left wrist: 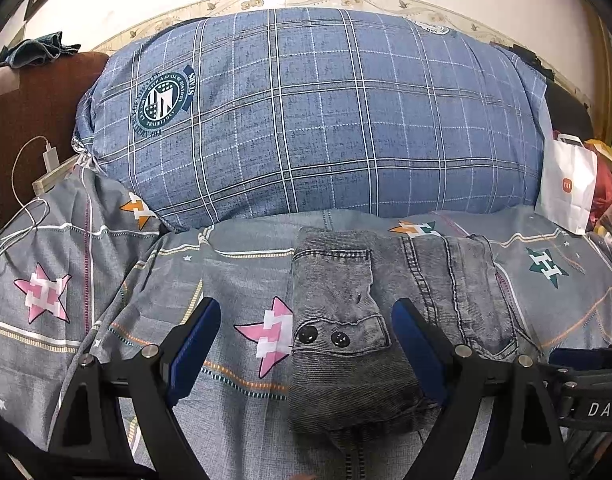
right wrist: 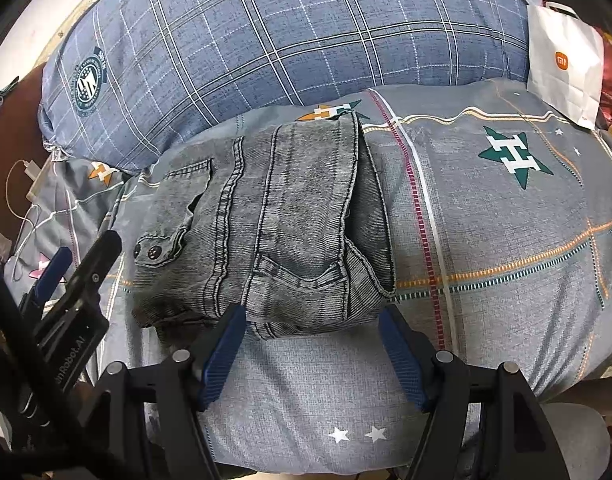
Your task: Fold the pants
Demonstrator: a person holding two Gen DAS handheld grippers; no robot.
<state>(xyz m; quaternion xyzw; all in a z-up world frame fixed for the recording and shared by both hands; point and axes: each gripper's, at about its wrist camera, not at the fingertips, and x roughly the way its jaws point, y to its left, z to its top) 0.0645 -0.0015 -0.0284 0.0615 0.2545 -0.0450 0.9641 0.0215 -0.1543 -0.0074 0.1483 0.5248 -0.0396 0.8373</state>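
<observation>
Grey denim pants lie folded into a compact bundle on the star-patterned bedsheet. My left gripper is open and hovers low over the bundle's left end, where a pocket flap with two dark buttons shows. Its left finger is over bare sheet and its right finger over the denim. In the right wrist view the pants fill the middle. My right gripper is open, with the bundle's near edge lying between its blue pads; the cloth looks unsqueezed. The left gripper shows at the left edge.
A big blue plaid pillow lies right behind the pants. A white paper bag stands at the far right beside coloured clutter. A white charger and cable trail at the far left by a brown headboard.
</observation>
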